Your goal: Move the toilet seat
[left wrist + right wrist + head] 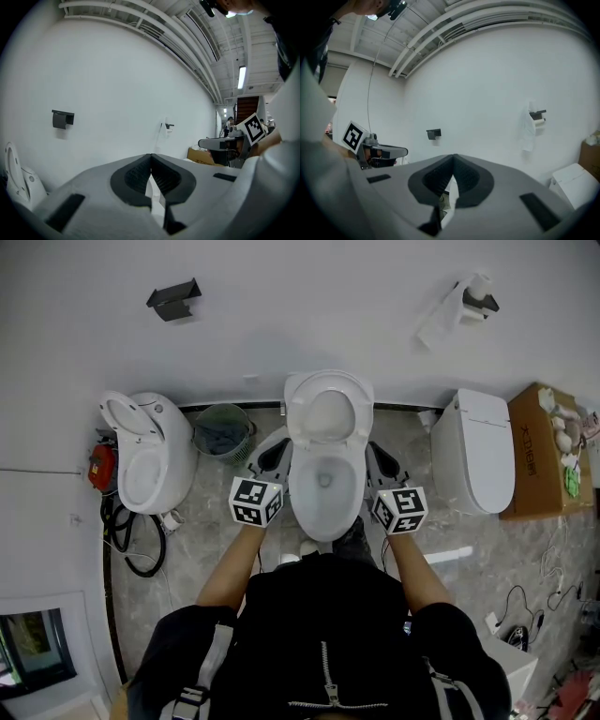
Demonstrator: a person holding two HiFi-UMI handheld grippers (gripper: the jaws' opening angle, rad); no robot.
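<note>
seat: white oval toilet seat raised, at floor's far edge by wall | left gripper: fingers closed, empty, left of white bowl | right gripper: fingers closed, empty, right of bowl

Dead ahead at twelve o'clock, the toilet, with left gripper at its nine and right gripper at its three. Farther toward nine: bin, then second toilet. Farther toward three: third toilet, then box.
</note>
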